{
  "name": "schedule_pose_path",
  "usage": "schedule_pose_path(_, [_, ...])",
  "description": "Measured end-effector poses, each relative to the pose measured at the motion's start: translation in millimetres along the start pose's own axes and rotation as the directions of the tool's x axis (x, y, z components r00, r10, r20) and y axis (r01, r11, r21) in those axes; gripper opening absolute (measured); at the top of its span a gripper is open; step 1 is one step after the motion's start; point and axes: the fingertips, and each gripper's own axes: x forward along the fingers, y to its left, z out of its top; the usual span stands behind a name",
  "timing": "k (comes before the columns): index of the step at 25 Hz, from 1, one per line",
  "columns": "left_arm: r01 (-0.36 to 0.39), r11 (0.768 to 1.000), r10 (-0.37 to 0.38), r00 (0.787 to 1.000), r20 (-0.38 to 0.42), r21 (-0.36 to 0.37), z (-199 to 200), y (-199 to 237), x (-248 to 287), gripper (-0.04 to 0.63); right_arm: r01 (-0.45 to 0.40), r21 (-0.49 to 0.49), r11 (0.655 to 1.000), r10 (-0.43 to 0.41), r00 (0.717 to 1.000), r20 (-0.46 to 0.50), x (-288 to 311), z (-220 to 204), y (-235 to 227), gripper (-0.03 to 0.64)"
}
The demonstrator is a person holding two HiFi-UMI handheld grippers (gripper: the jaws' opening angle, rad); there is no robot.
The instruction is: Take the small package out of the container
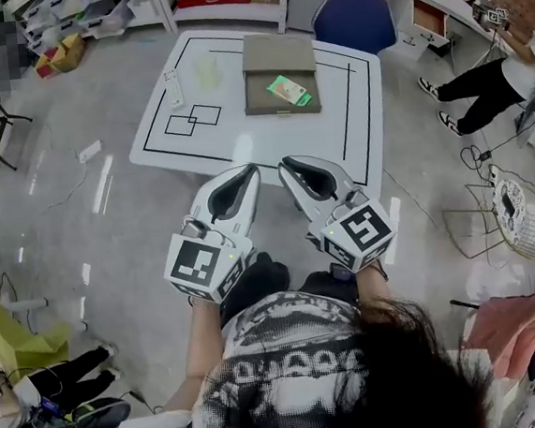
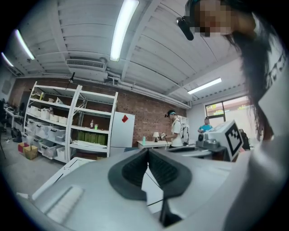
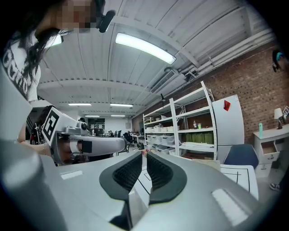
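A brown cardboard container (image 1: 279, 74) lies open on the white table (image 1: 241, 137), lid folded back. Inside its lower half rests the small green package (image 1: 290, 90). Both grippers hover close to my body, short of the table's near edge and well apart from the container. My left gripper (image 1: 252, 169) has its jaws closed together with nothing between them, as the left gripper view (image 2: 147, 151) also shows. My right gripper (image 1: 284, 164) is shut and empty too, with only a thin slit between its pads (image 3: 145, 155).
A translucent cup (image 1: 207, 70) and a white stick-like object (image 1: 173, 87) lie on the table's left part, near black marked squares. A blue chair (image 1: 354, 19) stands behind the table. A person's legs (image 1: 467, 86) and a wire basket (image 1: 522, 217) are at the right.
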Motion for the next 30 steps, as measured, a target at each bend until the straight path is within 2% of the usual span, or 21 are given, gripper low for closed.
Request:
schedule_pose_path(6, [0.027, 0.999, -0.027, 1.0, -0.011, -0.023, -12, 22, -4, 0.0, 0.03, 0.006, 1.0, -0.03, 0.999, -0.032, 18, -13, 9, 0.032])
schedule_pose_path(17, [0.065, 0.996, -0.066, 0.997, -0.029, -0.057, -28, 29, 0, 0.0, 0.056, 0.013, 0.998, -0.055, 0.996, -0.072, 30, -25, 5, 0.032])
schedule_pose_path(24, [0.057, 0.996, -0.06, 0.997, -0.049, -0.064, -34, 40, 20, 0.0, 0.051, 0.028, 0.998, -0.048, 0.995, -0.087, 43, -32, -17, 0.048])
schedule_pose_path(30, [0.052, 0.997, -0.055, 0.996, -0.072, -0.049, -37, 60, 53, 0.0, 0.053, 0.031, 0.998, -0.05, 0.993, -0.104, 66, -38, -58, 0.052])
